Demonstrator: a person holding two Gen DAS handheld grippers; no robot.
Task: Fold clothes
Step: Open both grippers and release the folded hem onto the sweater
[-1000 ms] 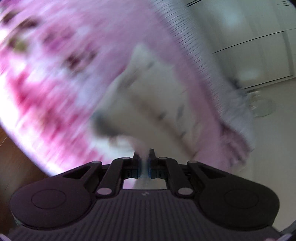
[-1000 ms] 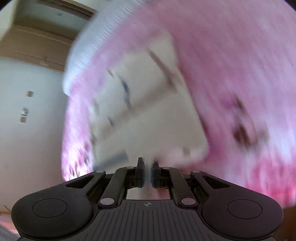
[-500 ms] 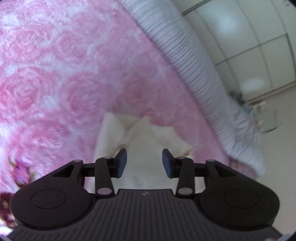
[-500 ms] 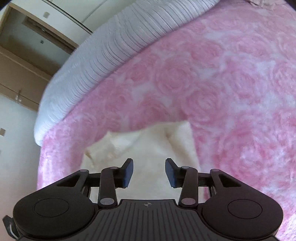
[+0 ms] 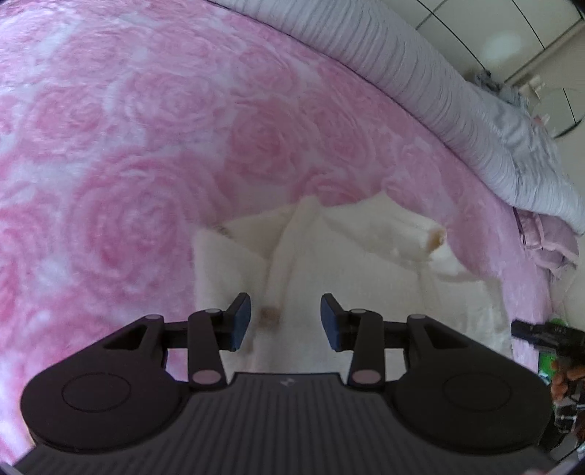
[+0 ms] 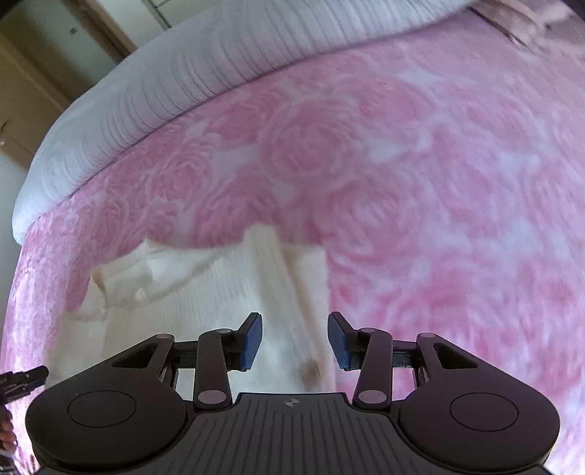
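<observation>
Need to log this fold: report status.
Left gripper open, right gripper open. Cream garment flat on pink blanket, unheld. Nothing in the way.

The garment (image 5: 365, 277) lies on the blanket (image 5: 146, 146), with the quilt (image 5: 438, 91) along the blanket's far edge

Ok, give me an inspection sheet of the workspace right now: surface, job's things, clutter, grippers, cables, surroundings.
Surface: pink rose-patterned fleece blanket on a bed.
Job's things: cream knitted garment lying on the blanket, partly folded, brown button visible.
Clutter: crumpled lilac cloth at the bed edge.
Grippers: left gripper open above the garment; right gripper open over its edge; nothing between the jaws.
Cables: nothing seen.
Surroundings: white ribbed quilt, wooden cabinet, white closet doors.
</observation>
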